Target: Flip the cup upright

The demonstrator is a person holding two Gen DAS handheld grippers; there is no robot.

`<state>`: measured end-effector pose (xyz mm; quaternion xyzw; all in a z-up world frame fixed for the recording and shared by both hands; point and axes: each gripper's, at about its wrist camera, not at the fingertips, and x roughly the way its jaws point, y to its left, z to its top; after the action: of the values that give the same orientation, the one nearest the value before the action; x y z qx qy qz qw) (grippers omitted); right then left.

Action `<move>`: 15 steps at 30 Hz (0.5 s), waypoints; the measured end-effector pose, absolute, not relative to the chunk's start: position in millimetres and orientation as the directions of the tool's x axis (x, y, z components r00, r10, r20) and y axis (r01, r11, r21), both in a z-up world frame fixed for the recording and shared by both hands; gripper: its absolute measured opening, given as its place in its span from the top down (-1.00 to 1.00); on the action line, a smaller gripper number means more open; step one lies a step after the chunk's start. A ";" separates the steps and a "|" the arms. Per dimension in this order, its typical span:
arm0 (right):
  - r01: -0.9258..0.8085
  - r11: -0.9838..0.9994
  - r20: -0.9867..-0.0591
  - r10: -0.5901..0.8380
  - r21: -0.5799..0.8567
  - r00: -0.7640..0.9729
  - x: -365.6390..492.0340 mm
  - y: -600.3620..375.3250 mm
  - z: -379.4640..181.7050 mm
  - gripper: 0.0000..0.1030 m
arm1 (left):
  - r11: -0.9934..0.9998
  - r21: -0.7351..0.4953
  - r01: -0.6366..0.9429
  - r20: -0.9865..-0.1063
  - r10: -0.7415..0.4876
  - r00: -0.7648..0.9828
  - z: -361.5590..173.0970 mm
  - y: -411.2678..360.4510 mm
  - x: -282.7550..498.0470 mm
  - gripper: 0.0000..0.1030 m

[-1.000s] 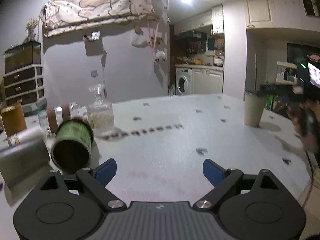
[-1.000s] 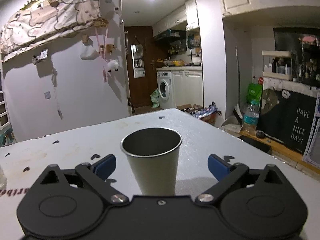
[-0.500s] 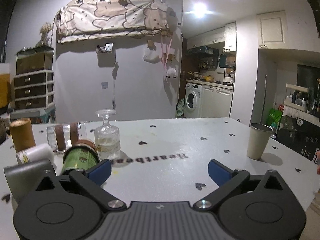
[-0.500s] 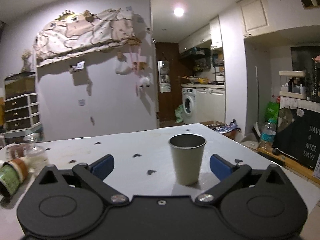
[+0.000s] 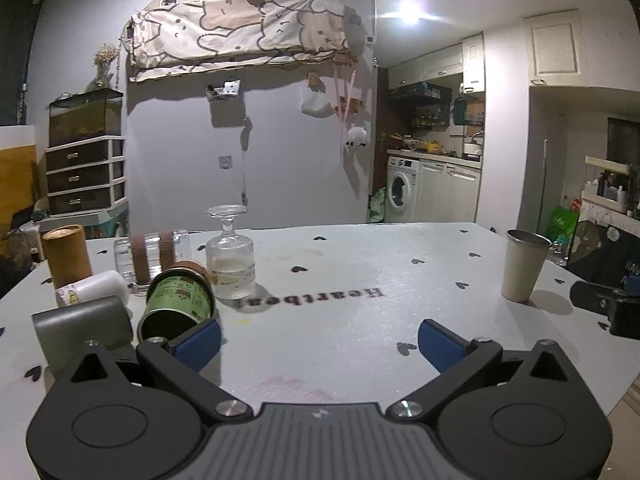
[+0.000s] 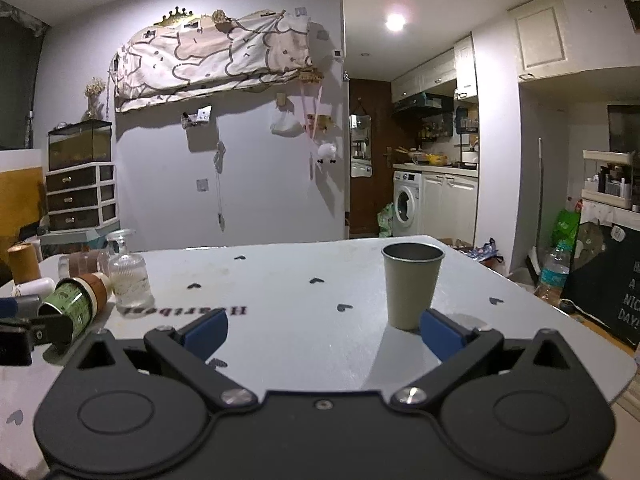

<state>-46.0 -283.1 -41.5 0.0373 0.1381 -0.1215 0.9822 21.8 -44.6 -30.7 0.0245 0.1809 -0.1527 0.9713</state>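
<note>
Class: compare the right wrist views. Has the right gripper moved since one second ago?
Yes. The right gripper has backed away and shifted left: the upright grey metal cup, once large between its fingers, now stands smaller before the right fingertip.

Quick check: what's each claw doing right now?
Left claw: open, holding nothing.
Right claw: open, holding nothing; cup stands upright beyond it.

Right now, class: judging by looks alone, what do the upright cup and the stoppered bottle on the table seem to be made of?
Cup: probably metal with a matte beige coat outside; the rim and inside look dull grey and steel-like. Painted plastic cannot be excluded.
Bottle: clear glass, most likely; it is transparent with fine ribbing and a see-through stopper.
</note>
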 end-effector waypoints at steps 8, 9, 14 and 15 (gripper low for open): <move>0.250 0.968 -0.307 -0.229 0.030 0.924 -49.0 -279.7 -45.6 -1.00 | 0.960 -0.001 0.279 -0.380 -0.259 0.888 -31.4 -43.3 19.3 -1.00; 0.253 0.967 -0.313 -0.232 0.028 0.921 -48.2 -279.8 -46.2 -1.00 | 0.961 -0.001 0.277 -0.382 -0.256 0.888 -31.9 -43.2 19.5 -1.00; 0.261 0.965 -0.338 -0.237 0.027 0.911 -45.8 -281.1 -50.1 -1.00 | 0.964 0.000 0.268 -0.387 -0.247 0.888 -33.7 -43.1 18.8 -1.00; 0.262 0.965 -0.340 -0.237 0.027 0.910 -45.9 -279.9 -51.7 -1.00 | 0.964 0.000 0.268 -0.388 -0.247 0.888 -34.1 -43.2 18.5 -1.00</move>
<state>-45.9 -279.9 -51.7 0.0359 0.1694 -0.1277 0.9766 18.5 -43.2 -34.1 0.0268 0.1963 -0.1324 0.9712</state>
